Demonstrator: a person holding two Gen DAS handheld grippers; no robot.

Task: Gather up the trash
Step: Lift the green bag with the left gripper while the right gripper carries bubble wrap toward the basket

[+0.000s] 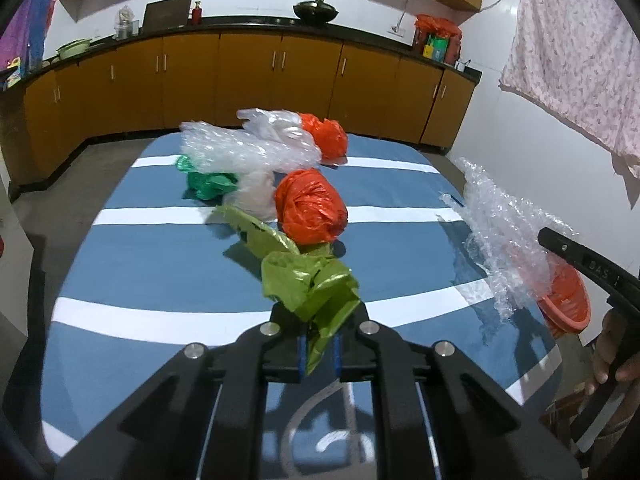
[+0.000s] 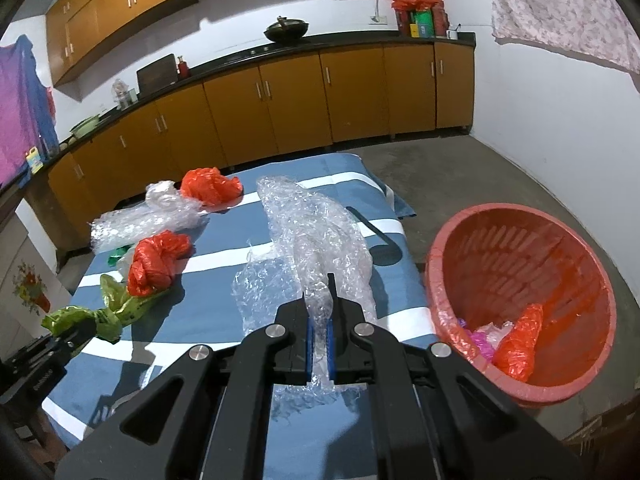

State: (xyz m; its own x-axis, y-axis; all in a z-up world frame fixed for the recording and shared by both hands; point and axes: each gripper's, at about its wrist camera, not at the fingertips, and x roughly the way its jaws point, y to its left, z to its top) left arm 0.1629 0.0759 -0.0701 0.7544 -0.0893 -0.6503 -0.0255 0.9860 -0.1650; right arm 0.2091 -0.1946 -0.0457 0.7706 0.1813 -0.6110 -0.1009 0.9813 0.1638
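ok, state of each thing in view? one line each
left gripper: shut on the green bag
green bag: gripped at one end, rest on the table
right gripper: shut on the bubble wrap
bubble wrap: gripped, partly lifted
red basket: on the floor, tilted, some trash inside
orange bag: bunched, on the table

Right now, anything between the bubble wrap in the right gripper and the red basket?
Nothing visible. The right gripper is shut on the bubble wrap; the red basket stands open-topped on the floor beside the table edge.
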